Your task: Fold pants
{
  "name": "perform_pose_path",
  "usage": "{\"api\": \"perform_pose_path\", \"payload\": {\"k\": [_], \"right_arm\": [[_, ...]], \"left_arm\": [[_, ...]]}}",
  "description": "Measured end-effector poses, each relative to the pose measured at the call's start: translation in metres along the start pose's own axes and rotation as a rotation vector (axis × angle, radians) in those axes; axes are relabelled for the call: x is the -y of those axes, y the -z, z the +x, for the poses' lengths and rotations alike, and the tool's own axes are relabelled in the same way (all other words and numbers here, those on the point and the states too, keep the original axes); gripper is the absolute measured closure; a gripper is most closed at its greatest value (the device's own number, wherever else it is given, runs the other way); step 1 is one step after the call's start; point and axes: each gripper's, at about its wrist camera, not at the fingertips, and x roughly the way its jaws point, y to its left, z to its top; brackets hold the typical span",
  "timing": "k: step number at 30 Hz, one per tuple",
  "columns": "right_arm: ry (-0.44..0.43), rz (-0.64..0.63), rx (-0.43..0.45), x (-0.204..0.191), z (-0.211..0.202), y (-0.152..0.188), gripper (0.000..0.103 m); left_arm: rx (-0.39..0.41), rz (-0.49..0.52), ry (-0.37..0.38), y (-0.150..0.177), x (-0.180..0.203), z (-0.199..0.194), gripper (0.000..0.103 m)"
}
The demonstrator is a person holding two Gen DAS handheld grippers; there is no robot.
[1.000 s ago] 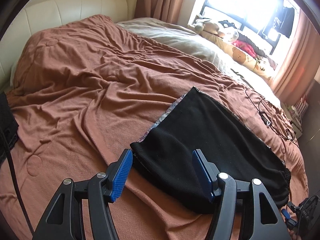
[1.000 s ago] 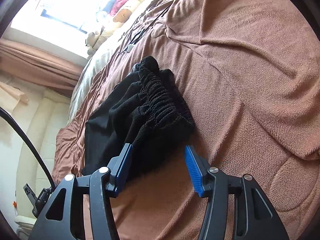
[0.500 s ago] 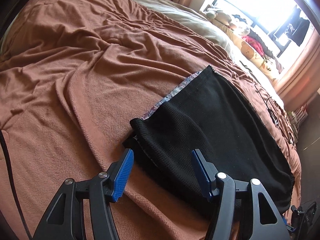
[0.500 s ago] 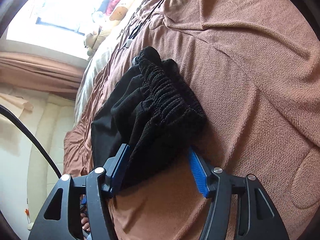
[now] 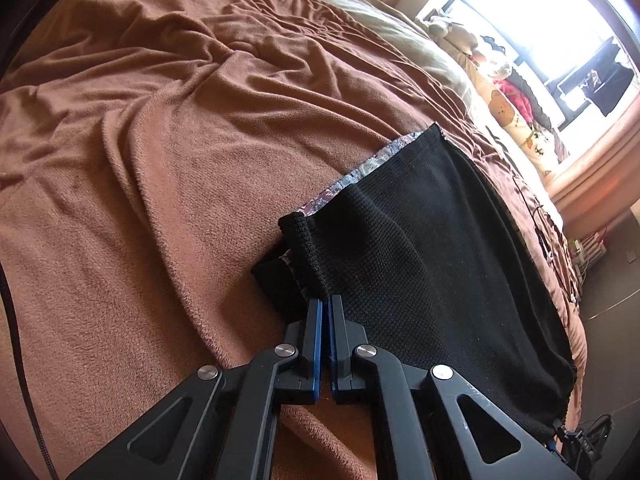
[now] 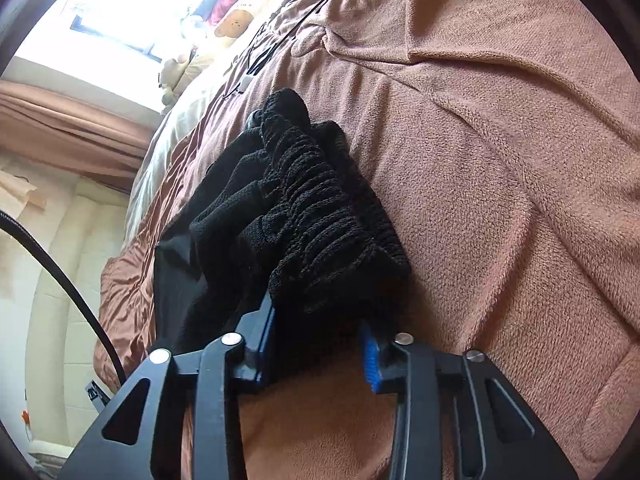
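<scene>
The black pants (image 5: pixel 432 264) are lying flat on the near right part of the bed, over the brown blanket (image 5: pixel 168 152), with a patterned strip showing along their far left edge. The left claw (image 5: pixel 325 308) has just been closing and is now pressed together on the hem corner, a thin bit of black knit caught between its blue pads. It has come down onto that corner from above. The right claw (image 6: pixel 318 344) has just been closing too. It is pinching the bunched elastic waistband (image 6: pixel 324 216) at the other end, and the thick fabric is keeping its jaws partly apart.

Both ends are now gripped, so I am judging the pants ready to be lifted and one end carried over to the other.

A wide stretch of rumpled blanket is lying open to the left and far side, leaving plenty of room. To the right, the bed edge and dark floor (image 5: pixel 612 280) are sitting close. Thin cables (image 5: pixel 540 224) are trailing just beyond the pants, with pillows and a stuffed toy (image 5: pixel 452 32) farther off by the window.
</scene>
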Motion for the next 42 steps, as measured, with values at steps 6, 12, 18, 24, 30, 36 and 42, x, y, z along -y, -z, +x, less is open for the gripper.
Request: {"api": "perform_pose_path", "payload": {"k": [6,12,18,24,30,36,42], "right_arm": [[0.002,0.007,0.013,-0.002,-0.013,0.000,0.086],[-0.028,0.072,-0.023,0.005,-0.010,0.002,0.080],[-0.045,0.088,-0.039,0.010,-0.012,0.000,0.076],[-0.046,0.080,-0.030,0.010,-0.005,-0.003,0.076],[-0.045,0.031,0.010,0.006,-0.004,-0.001,0.083],[-0.067,0.006,0.045,-0.001,-0.014,0.003,0.089],[-0.089,-0.006,0.056,-0.006,-0.023,0.008,0.090]], "left_arm": [[-0.064,-0.064,0.018,0.002,-0.012,0.003,0.093],[-0.040,-0.077,0.015,0.001,-0.017,-0.006,0.047],[-0.021,-0.077,0.024,-0.006,-0.019,0.005,0.047],[0.032,-0.035,0.009,-0.008,-0.018,0.005,0.080],[0.065,-0.039,0.022,-0.010,-0.018,-0.005,0.094],[0.080,-0.056,0.050,-0.013,-0.015,-0.024,0.095],[0.100,-0.054,0.075,-0.009,-0.010,-0.052,0.096]]}}
